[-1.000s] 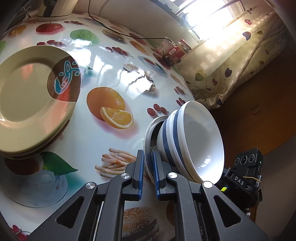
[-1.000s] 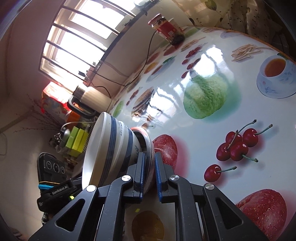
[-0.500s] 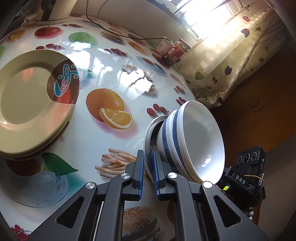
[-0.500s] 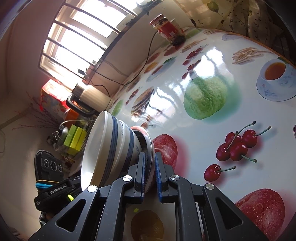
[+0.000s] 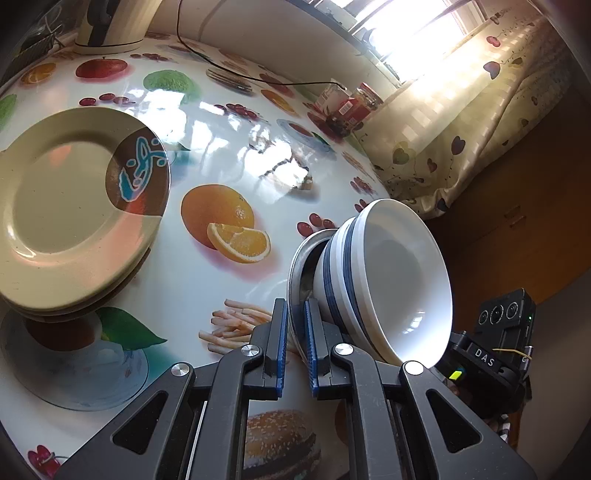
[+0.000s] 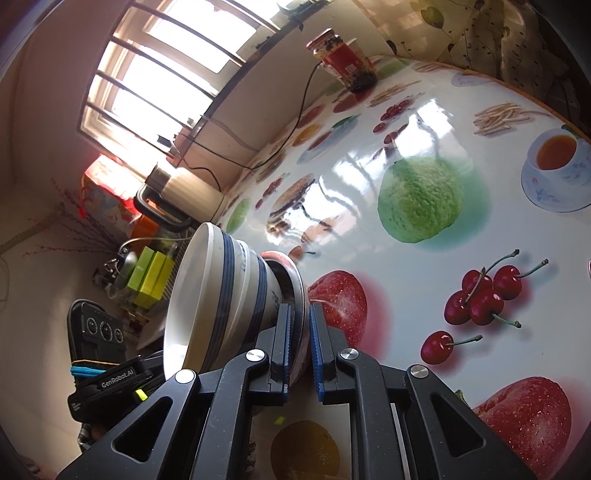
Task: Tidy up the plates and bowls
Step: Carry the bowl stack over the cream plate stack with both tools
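Note:
A small metal plate (image 5: 301, 254) carries a stack of white bowls with blue stripes (image 5: 399, 273). My left gripper (image 5: 293, 310) is shut on the plate's near rim. The right gripper's body (image 5: 498, 347) shows beyond the bowls. In the right wrist view my right gripper (image 6: 300, 314) is shut on the opposite rim of the same plate (image 6: 291, 269), the bowls (image 6: 221, 295) standing on it to the left. The load hangs over the table's edge. A stack of beige plates (image 5: 74, 206) with a brown and blue motif lies on the table to the left.
The round table (image 5: 221, 140) has a glossy fruit-print cloth. A cream kettle (image 5: 110, 26) with a black cable stands at its far side, and a red-labelled jar (image 5: 354, 103) by the window. A patterned curtain (image 5: 461, 129) hangs to the right.

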`<state>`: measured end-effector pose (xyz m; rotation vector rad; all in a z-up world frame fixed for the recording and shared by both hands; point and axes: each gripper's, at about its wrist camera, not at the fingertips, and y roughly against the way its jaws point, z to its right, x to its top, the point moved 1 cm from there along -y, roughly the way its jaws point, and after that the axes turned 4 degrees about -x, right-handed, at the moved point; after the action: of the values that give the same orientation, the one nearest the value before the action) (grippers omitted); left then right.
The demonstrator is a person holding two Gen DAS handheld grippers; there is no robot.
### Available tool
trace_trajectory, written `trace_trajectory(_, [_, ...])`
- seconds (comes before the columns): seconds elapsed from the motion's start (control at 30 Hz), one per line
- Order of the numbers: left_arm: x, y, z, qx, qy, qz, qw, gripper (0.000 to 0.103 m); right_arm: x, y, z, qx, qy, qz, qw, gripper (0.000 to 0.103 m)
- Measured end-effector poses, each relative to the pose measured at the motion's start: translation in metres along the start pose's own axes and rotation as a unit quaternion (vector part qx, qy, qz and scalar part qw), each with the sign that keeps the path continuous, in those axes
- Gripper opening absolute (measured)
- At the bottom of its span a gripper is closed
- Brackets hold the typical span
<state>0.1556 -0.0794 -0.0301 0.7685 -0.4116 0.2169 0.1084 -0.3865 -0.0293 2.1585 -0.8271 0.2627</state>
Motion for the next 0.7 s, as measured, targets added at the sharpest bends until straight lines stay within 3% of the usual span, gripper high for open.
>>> trace_trajectory(0.7, [0.016, 0.042, -0.008, 0.015, 0.015, 0.04, 0.999, 0.009, 0.014, -0.011, -0.042, 0.017, 0.026, -0.009, 0.999, 0.012])
